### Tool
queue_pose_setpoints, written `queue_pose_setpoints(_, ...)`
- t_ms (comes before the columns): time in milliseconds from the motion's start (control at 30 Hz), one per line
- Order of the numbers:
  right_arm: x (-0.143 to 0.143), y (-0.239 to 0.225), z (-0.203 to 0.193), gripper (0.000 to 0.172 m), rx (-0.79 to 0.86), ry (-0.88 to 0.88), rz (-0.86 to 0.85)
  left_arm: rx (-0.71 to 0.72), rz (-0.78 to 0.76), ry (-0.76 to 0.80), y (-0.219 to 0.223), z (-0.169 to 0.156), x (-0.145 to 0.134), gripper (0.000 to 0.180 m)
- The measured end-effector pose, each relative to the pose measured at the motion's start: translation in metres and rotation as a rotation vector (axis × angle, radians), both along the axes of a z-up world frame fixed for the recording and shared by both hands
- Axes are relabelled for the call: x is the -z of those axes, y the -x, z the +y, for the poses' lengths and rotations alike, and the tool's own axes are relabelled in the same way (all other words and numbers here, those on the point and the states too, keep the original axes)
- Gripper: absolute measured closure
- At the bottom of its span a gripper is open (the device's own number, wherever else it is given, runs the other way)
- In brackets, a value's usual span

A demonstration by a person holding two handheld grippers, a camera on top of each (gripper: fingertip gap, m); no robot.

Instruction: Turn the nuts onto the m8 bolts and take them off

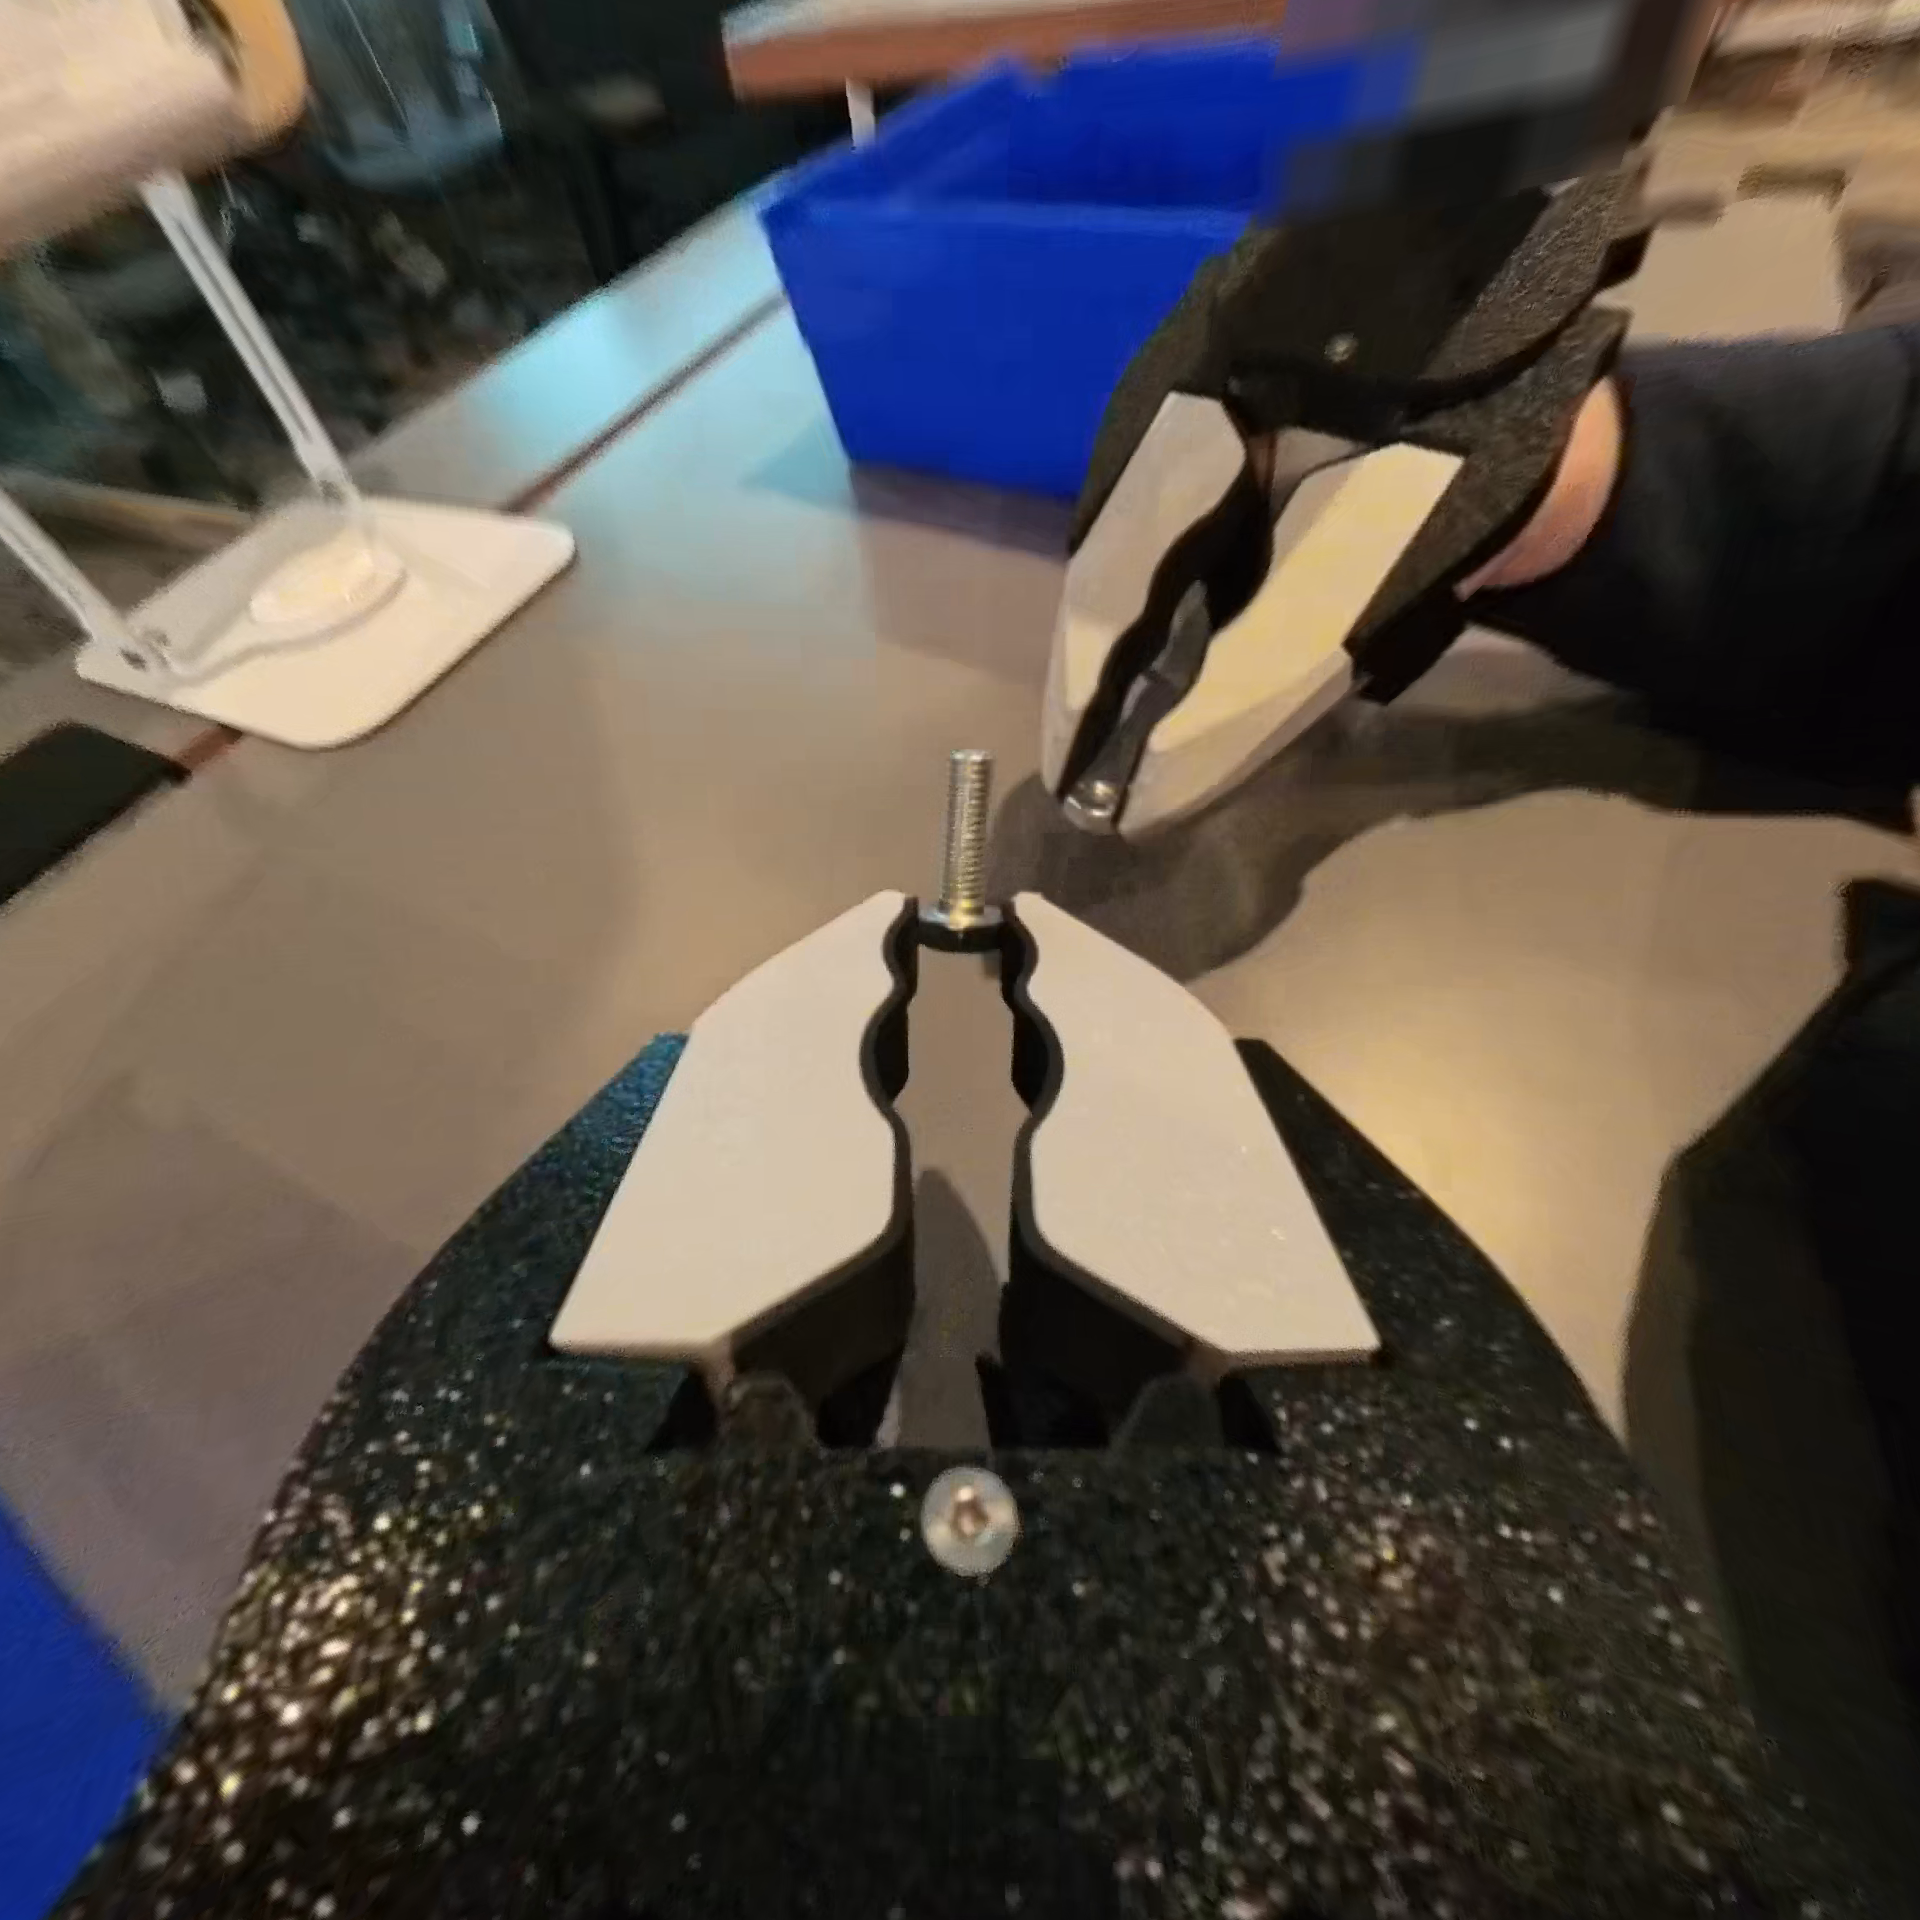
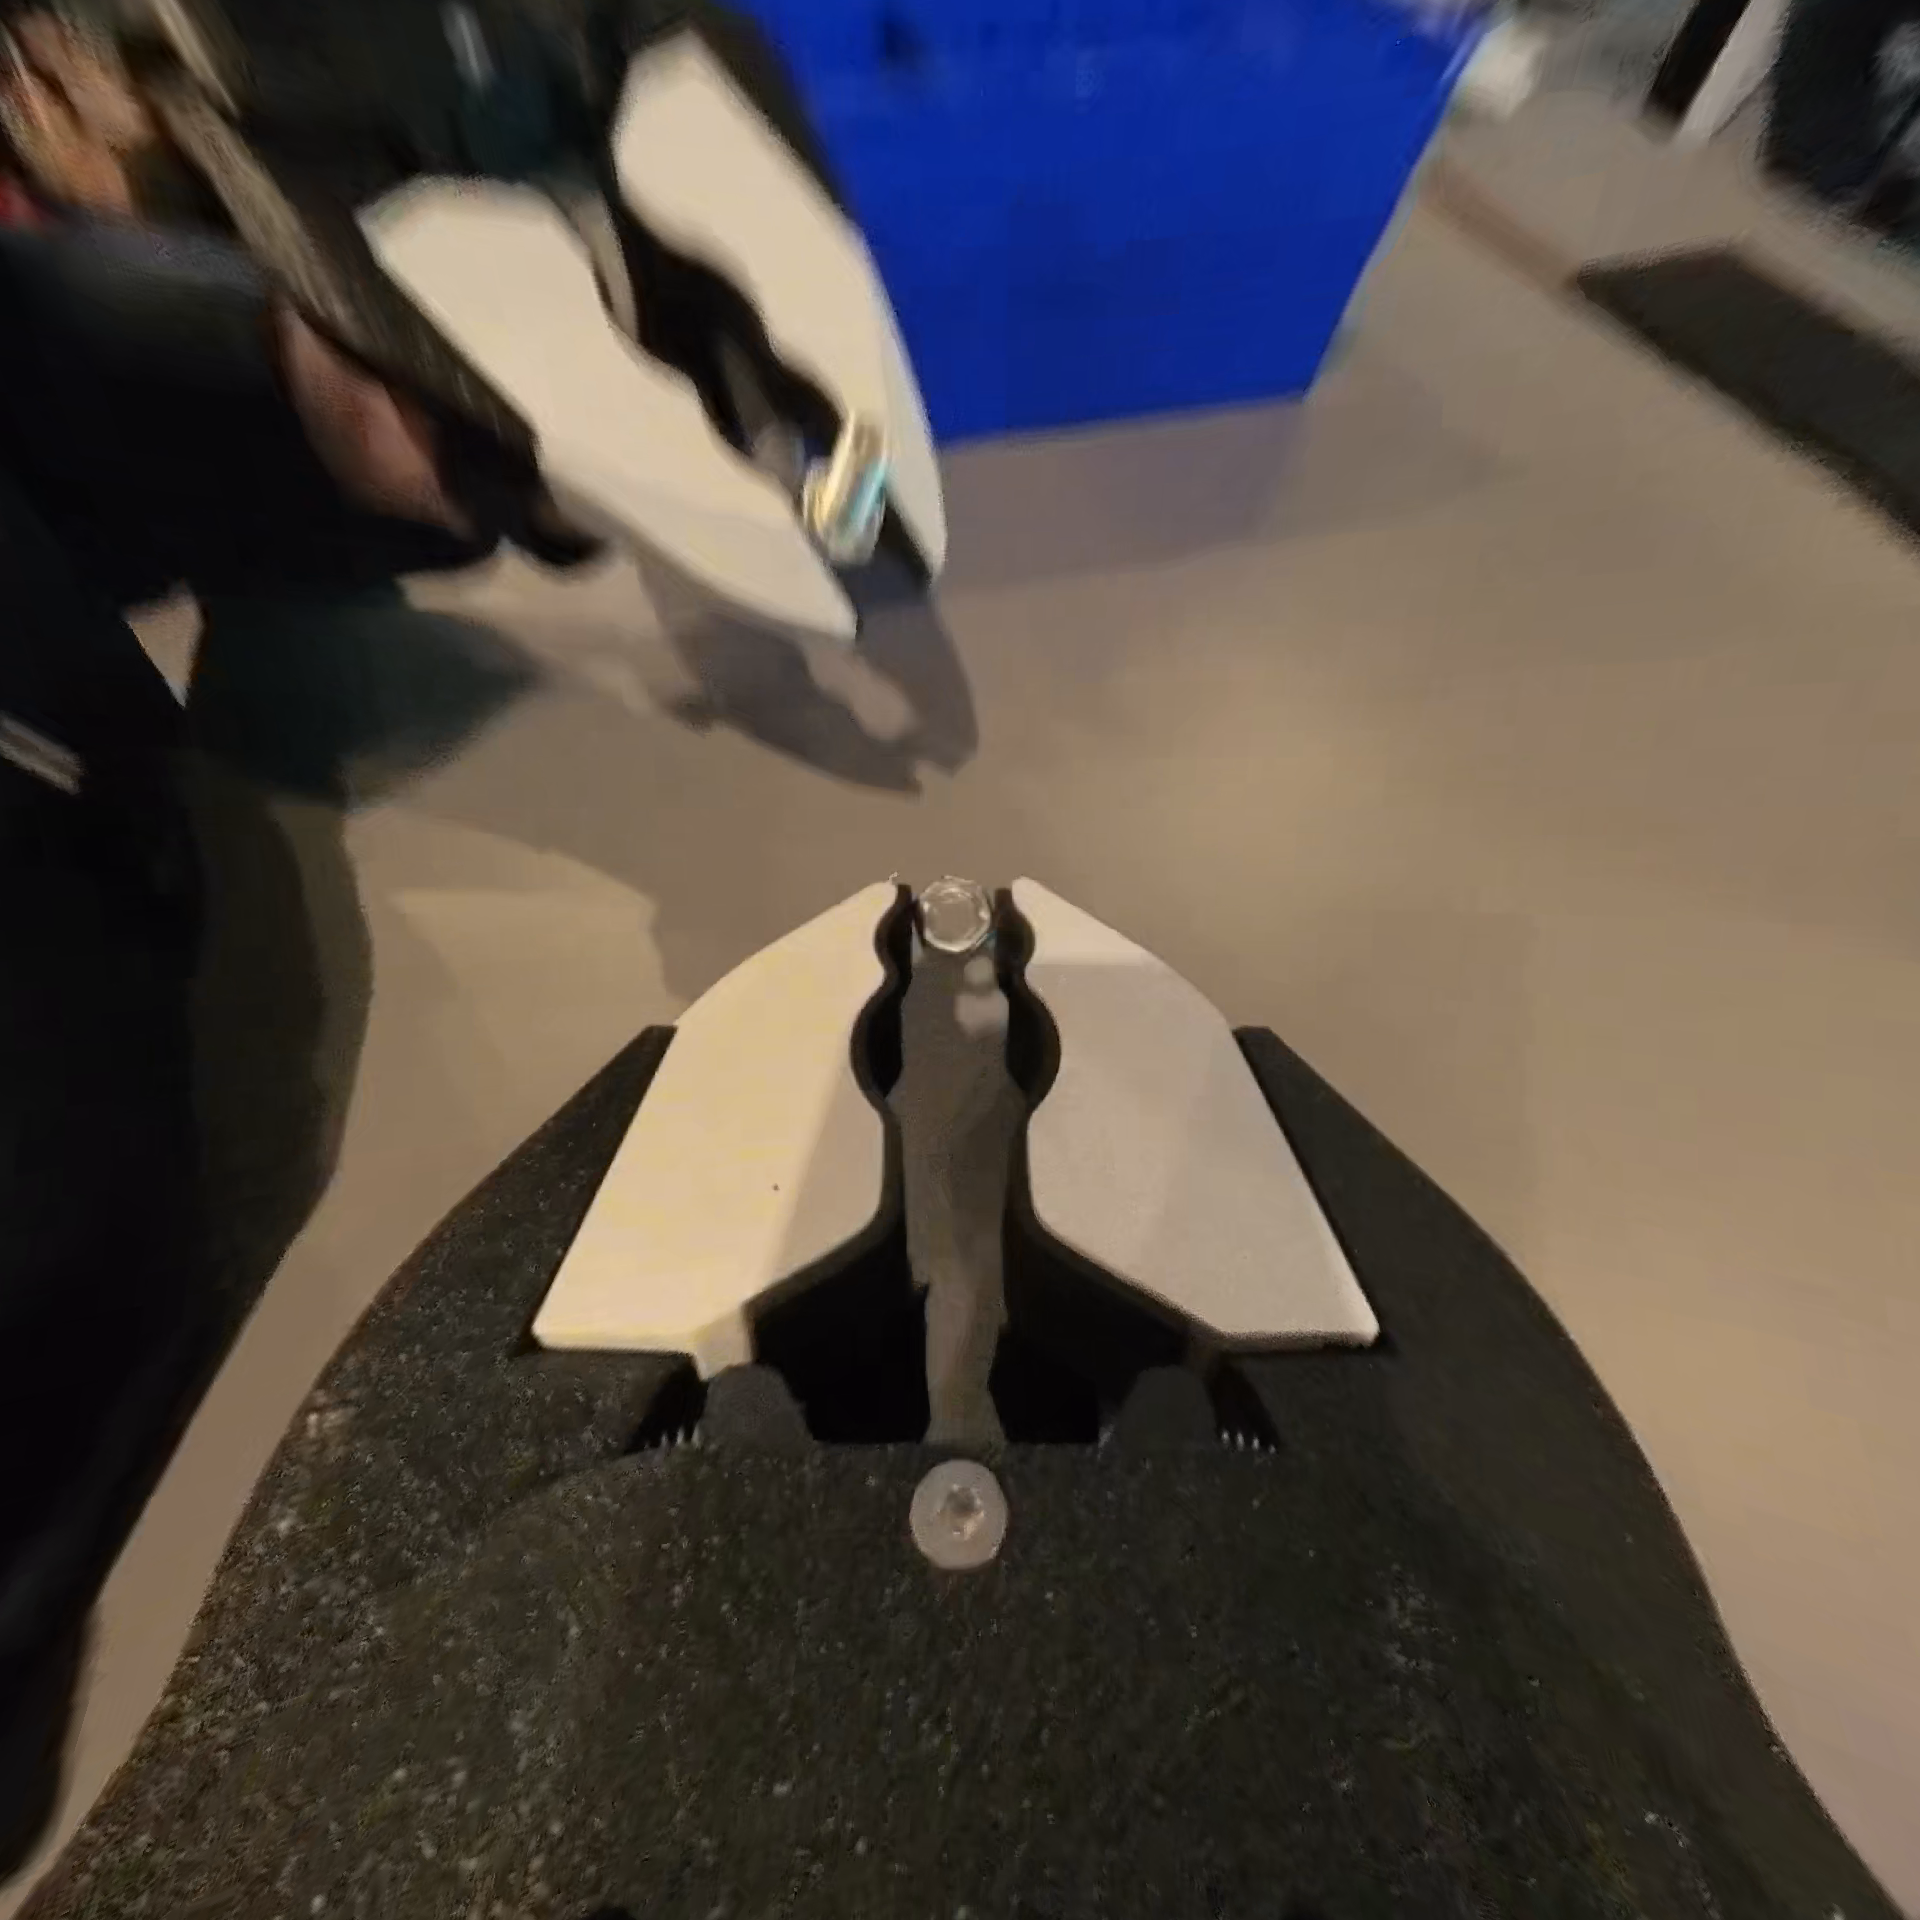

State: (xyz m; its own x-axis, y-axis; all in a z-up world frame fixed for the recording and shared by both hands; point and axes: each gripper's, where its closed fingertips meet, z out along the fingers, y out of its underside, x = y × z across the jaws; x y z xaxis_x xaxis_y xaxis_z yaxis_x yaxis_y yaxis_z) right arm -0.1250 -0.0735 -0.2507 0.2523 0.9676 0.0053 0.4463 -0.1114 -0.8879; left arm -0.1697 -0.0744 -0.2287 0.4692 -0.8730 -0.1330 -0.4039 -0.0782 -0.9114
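Note:
My left gripper (image 1: 961, 920) is shut on the hex head of a silver bolt (image 1: 968, 831). The bolt's threaded shank stands upright above the fingertips. It also shows blurred in the right wrist view (image 2: 847, 488), held in the left gripper (image 2: 873, 561) at upper left. My right gripper (image 2: 954, 914) is shut on a silver hex nut (image 2: 951, 914), pinched at the fingertips. In the left wrist view the right gripper (image 1: 1096, 805) hangs to the right of the bolt's top, with the nut (image 1: 1093, 802) at its tips, apart from the bolt.
A blue bin (image 1: 997, 312) stands at the back of the grey table (image 1: 520, 987); it also shows in the right wrist view (image 2: 1122, 208). A white stand base (image 1: 343, 613) with a clear holder sits at the left. A person's dark sleeve (image 1: 1745, 540) is at the right. Left tips to right tips: about 6 centimeters.

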Motion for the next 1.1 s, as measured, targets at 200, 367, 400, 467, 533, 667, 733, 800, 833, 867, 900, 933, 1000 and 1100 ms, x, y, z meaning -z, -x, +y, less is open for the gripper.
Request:
queue_pose_setpoints(200, -0.065, -0.008, 0.014, 0.157, -0.031, -0.059, 0.209, 0.165, -0.274, -0.034, -0.025, 0.013, -0.009, 0.166)
queue_pose_setpoints(367, -0.063, 0.006, 0.004, 0.157, -0.106, -0.046, 0.133, 0.245, -0.301, -0.037, -0.030, 0.007, -0.004, 0.166)
queue_pose_setpoints(400, -0.062, 0.010, 0.002, 0.157, -0.119, -0.049, 0.110, 0.266, -0.299, -0.050, -0.031, 0.004, -0.004, 0.166)
queue_pose_setpoints(467, -0.059, 0.017, -0.002, 0.157, -0.151, -0.049, 0.072, 0.290, -0.288, -0.069, -0.032, -0.001, -0.003, 0.166)
queue_pose_setpoints(533, -0.059, 0.023, -0.007, 0.157, -0.183, -0.042, 0.046, 0.312, -0.294, -0.080, -0.033, -0.005, -0.005, 0.166)
queue_pose_setpoints(667, -0.062, 0.027, -0.010, 0.157, -0.214, -0.032, 0.042, 0.330, -0.322, -0.067, -0.032, -0.007, -0.007, 0.167)
queue_pose_setpoints(733, -0.061, 0.027, -0.011, 0.157, -0.215, -0.020, 0.040, 0.335, -0.304, -0.070, -0.034, -0.008, -0.005, 0.166)
queue_pose_setpoints(800, -0.058, 0.026, -0.012, 0.157, -0.211, -0.015, 0.037, 0.344, -0.287, -0.075, -0.036, -0.011, -0.003, 0.166)
queue_pose_setpoints(833, -0.058, 0.026, -0.013, 0.157, -0.210, -0.012, 0.044, 0.345, -0.283, -0.075, -0.036, -0.011, -0.003, 0.166)
queue_pose_setpoints(867, -0.059, 0.026, -0.014, 0.157, -0.212, -0.007, 0.052, 0.345, -0.281, -0.073, -0.037, -0.011, -0.002, 0.166)
queue_pose_setpoints(900, -0.059, 0.026, -0.015, 0.157, -0.212, -0.005, 0.059, 0.345, -0.285, -0.069, -0.036, -0.011, -0.003, 0.167)
queue_pose_setpoints(933, -0.059, 0.026, -0.016, 0.157, -0.210, -0.005, 0.065, 0.344, -0.292, -0.065, -0.036, -0.010, -0.003, 0.167)
queue_pose_setpoints(1000, -0.059, 0.025, -0.017, 0.157, -0.209, -0.003, 0.071, 0.344, -0.307, -0.059, -0.035, -0.010, -0.005, 0.167)
queue_pose_setpoints(1100, -0.059, 0.025, -0.016, 0.157, -0.208, -0.002, 0.075, 0.346, -0.310, -0.057, -0.035, -0.010, -0.005, 0.167)
